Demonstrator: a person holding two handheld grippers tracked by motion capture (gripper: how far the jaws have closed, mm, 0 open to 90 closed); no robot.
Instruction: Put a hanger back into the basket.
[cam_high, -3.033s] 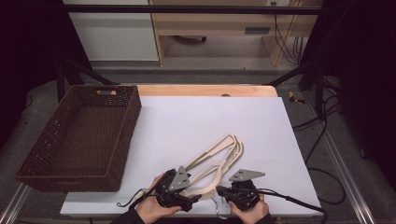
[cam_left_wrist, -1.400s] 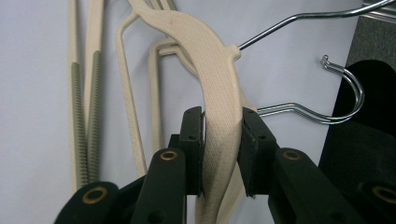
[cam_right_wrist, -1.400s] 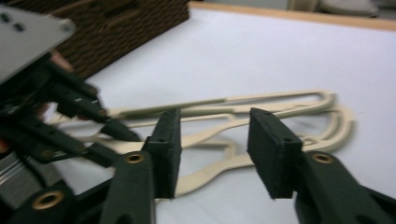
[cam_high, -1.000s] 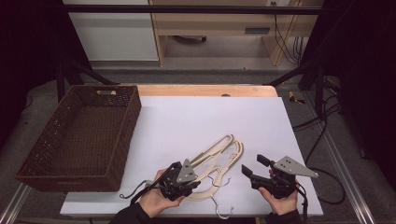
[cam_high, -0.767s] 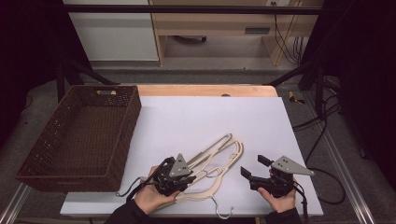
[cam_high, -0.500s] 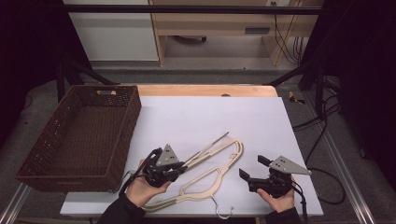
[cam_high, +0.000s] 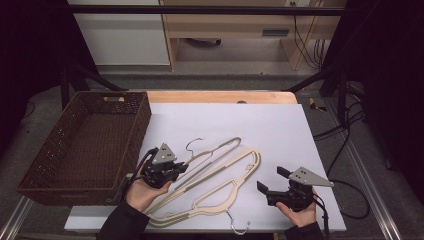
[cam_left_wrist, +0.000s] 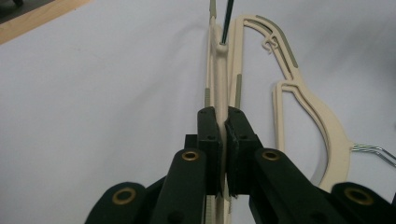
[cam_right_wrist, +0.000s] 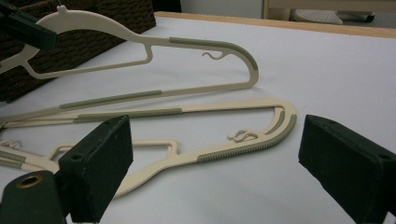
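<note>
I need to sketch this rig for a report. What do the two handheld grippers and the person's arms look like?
Both the left gripper and the right gripper are black, each topped by a grey three-cornered plate with small holes. Their jaws end in blocky black pads, with brass-coloured pivot rings behind them. A black cable trails from each. The person wears dark long sleeves.

High view overhead; both gripper views close on hangers (cam_high: 215, 175)

Bright even overhead light on the table, dark surroundings, soft grainy focus
</note>
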